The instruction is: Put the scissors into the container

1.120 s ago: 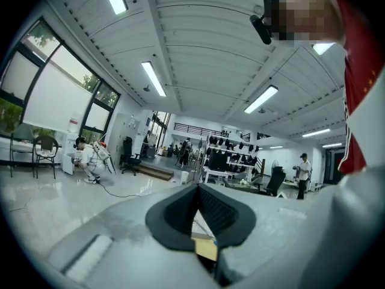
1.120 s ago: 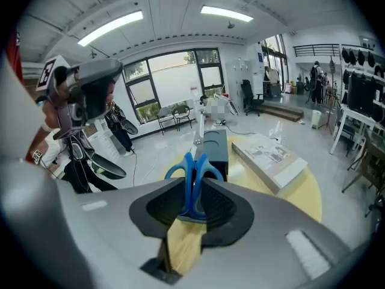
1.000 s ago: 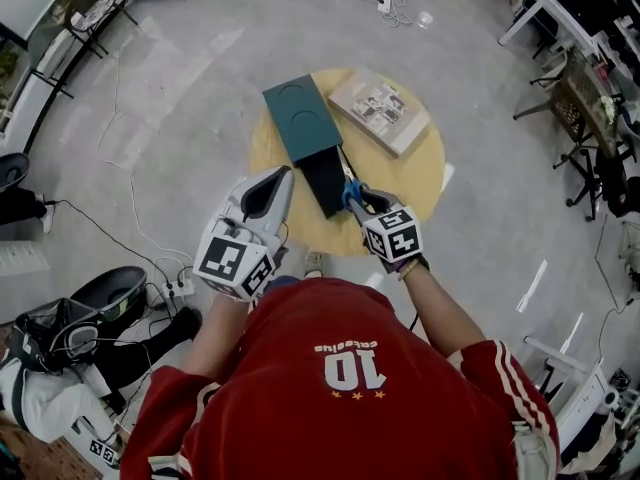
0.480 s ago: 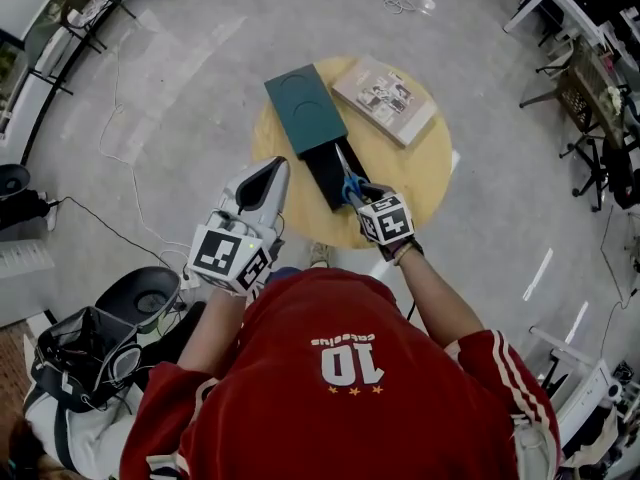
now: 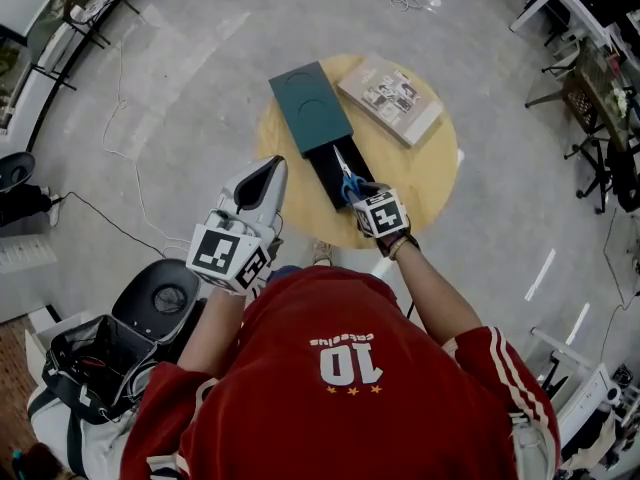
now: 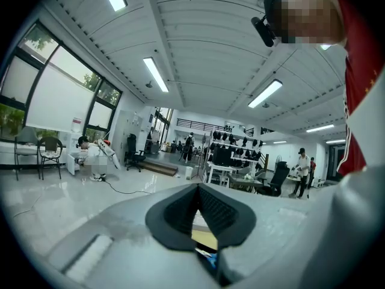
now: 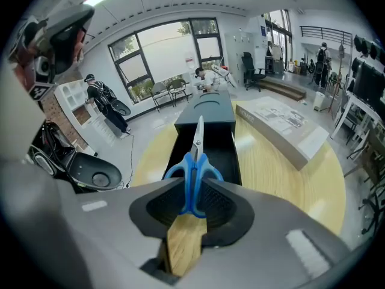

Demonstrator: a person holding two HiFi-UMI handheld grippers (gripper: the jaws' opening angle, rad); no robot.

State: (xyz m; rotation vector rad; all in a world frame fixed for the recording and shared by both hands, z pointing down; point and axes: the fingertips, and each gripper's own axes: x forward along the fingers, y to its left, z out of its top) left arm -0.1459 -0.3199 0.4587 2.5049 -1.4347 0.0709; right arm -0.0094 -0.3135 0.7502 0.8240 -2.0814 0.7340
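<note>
While the person is standing over the round wooden table (image 5: 425, 183), the right gripper (image 7: 192, 205) is clamping the blue-handled scissors (image 7: 194, 167) by the handles. Their blades are pointing out over the open black tray of the dark green container (image 5: 308, 108). The left gripper (image 5: 268, 180) is hanging at the table's near-left edge, jaws closed on nothing. A flat book (image 5: 390, 98) is lying just beside the container.
</note>
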